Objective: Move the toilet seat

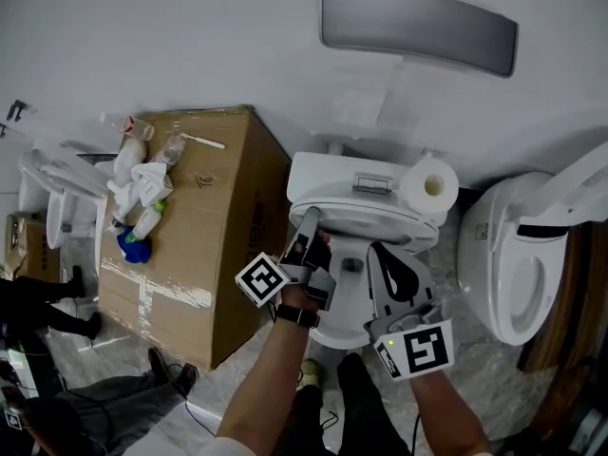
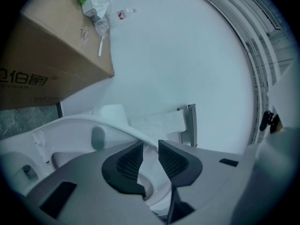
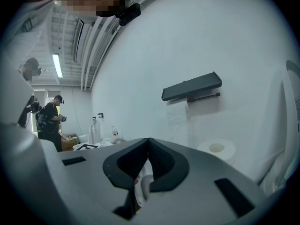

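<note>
Black ribbed pads (image 2: 129, 161) of the left gripper (image 2: 150, 146) stand apart, and the thin white front rim of the toilet seat (image 2: 79, 125) runs right in between them. There is a gap on either side, so no squeeze on it. An oval grey bumper (image 2: 98, 137) shows on the seat just left of the jaws.

Over to the right gripper (image 3: 149, 142): its tips are pressed together, with nothing caught at the point where they meet.

From the head view, the left gripper (image 1: 311, 217) is at the seat's (image 1: 366, 218) left front edge. The right gripper (image 1: 378, 251) hangs just in front of the bowl, close beside it. Both marker cubes, left (image 1: 261, 280) and right (image 1: 418, 348), face the camera. The seat lies over the bowl of the middle toilet, in front of its tank (image 1: 328, 174), and a toilet paper roll (image 1: 429, 186) stands on the tank's right end.

Further out, a big cardboard box (image 1: 209, 207) sits against the wall to the left, with bottles (image 1: 142, 218) and crumpled plastic on top. A second toilet (image 1: 518, 255) stands to the right. A grey shelf (image 1: 418, 27) is mounted on the white wall above. In the right gripper view, a person (image 3: 51, 118) stands far off at the left.
</note>
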### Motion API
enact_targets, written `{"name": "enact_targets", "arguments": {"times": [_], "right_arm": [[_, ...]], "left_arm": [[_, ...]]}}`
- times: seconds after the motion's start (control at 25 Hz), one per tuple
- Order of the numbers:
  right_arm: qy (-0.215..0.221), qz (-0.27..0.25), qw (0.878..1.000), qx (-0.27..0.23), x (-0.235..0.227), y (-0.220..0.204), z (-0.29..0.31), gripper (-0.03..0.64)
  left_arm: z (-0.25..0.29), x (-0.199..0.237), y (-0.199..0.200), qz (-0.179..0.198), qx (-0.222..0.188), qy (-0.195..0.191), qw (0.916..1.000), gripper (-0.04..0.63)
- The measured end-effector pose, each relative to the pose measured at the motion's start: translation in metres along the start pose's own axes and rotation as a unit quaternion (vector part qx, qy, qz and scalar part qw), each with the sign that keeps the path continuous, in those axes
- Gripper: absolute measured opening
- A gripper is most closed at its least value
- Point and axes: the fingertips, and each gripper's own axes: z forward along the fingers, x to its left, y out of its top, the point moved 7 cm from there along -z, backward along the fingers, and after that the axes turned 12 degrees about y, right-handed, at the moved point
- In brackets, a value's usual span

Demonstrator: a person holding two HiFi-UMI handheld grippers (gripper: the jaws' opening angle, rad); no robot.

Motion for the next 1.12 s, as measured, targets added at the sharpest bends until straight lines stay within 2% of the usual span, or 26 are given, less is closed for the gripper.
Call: {"name": "enact_targets", "arguments": {"times": [0.12, 0.24, 0.28, 0.36, 0.48, 0.6, 0.72, 0.84, 1.12], "right_arm": [[-0.005, 0.001, 1.000, -0.002, 0.005, 0.004, -0.004, 0.012], [-0.017, 0.004, 1.000, -0.005, 0.013, 0.012, -0.011, 0.012], [-0.023, 0.007, 1.000, -0.007, 0.015, 0.015, -0.015, 0.012], [-0.034, 0.011, 0.999, -0.012, 0.023, 0.025, -0.023, 0.012], [-0.042, 0.000, 0.999, -0.020, 0.043, 0.046, -0.037, 0.012], [-0.049, 0.001, 0.999, -0.024, 0.068, 0.064, -0.054, 0.012], [-0.061, 0.010, 0.998, -0.027, 0.091, 0.079, -0.072, 0.012], [-0.072, -0.002, 0.997, -0.033, 0.117, 0.098, -0.089, 0.012], [-0.082, -0.028, 0.995, -0.046, 0.173, 0.147, -0.126, 0.012]], "left_arm": [[-0.006, -0.014, -0.005, 0.012, 0.015, -0.005, 0.9998, 0.085], [-0.021, -0.032, -0.010, 0.043, 0.028, 0.003, 0.9987, 0.048], [-0.028, -0.038, -0.011, 0.061, 0.032, 0.014, 0.9975, 0.036], [-0.045, -0.054, -0.011, 0.126, 0.040, 0.033, 0.9906, 0.017], [-0.071, -0.104, -0.015, 0.239, 0.045, -0.013, 0.9698, 0.009], [-0.105, -0.148, -0.021, 0.318, 0.049, -0.038, 0.9462, 0.009], [-0.139, -0.186, -0.027, 0.369, 0.048, -0.052, 0.9269, 0.009], [-0.174, -0.222, -0.035, 0.409, 0.047, -0.067, 0.9090, 0.009], [-0.254, -0.282, -0.062, 0.521, 0.047, -0.085, 0.8483, 0.009]]}}
